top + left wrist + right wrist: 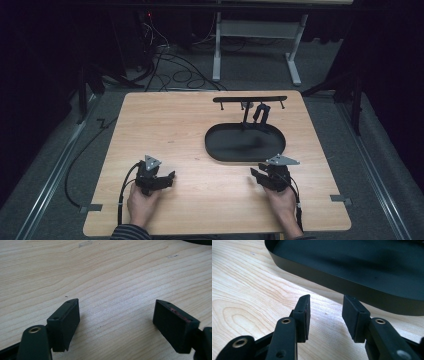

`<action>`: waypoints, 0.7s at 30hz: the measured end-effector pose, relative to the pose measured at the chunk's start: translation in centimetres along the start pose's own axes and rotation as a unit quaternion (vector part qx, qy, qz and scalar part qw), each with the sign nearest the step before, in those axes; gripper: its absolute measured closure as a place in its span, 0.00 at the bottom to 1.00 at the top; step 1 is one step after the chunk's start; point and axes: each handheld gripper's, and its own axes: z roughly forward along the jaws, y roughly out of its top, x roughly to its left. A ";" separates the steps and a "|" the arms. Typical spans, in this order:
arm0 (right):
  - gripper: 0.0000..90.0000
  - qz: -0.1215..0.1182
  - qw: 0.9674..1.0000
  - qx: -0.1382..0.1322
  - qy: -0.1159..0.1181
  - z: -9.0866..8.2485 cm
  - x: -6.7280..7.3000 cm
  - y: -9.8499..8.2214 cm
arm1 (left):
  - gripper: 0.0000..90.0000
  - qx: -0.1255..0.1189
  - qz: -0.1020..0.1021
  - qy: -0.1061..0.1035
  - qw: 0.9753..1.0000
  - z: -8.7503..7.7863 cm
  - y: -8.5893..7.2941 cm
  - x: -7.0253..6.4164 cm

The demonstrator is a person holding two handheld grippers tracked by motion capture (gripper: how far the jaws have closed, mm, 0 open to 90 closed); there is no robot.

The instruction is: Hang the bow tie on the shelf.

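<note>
A black oval tray lies on the right half of the wooden table; its near wall crosses the right gripper view just beyond the jaws. Behind the tray stands a black rack with a long top bar and small hooks. My left gripper rests low at the front left, and in the left gripper view its jaws stand wide apart over bare wood. My right gripper sits at the front right, just short of the tray, open with only the tabletop between its pads.
The table's front edge runs just behind both hands. Cables and a white desk frame lie on the grey floor beyond the table. A cable trails from the left gripper toward the person.
</note>
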 end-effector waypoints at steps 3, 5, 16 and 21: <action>0.67 0.003 1.000 0.002 -0.001 0.2 0.1 -0.1 | 0.24 0.000 0.000 0.000 1.000 0.0 0.0 0.0; 0.67 0.001 1.000 0.003 -0.002 0.3 0.1 -0.2 | 0.24 0.000 0.000 0.000 1.000 0.0 0.0 0.0; 0.66 -0.008 1.000 0.013 -0.008 1.0 0.6 -0.6 | 0.24 0.000 0.000 0.000 1.000 0.0 0.0 0.0; 0.64 -0.018 1.000 0.015 -0.014 1.0 0.7 -0.6 | 0.24 0.000 0.000 0.000 1.000 0.0 0.0 0.0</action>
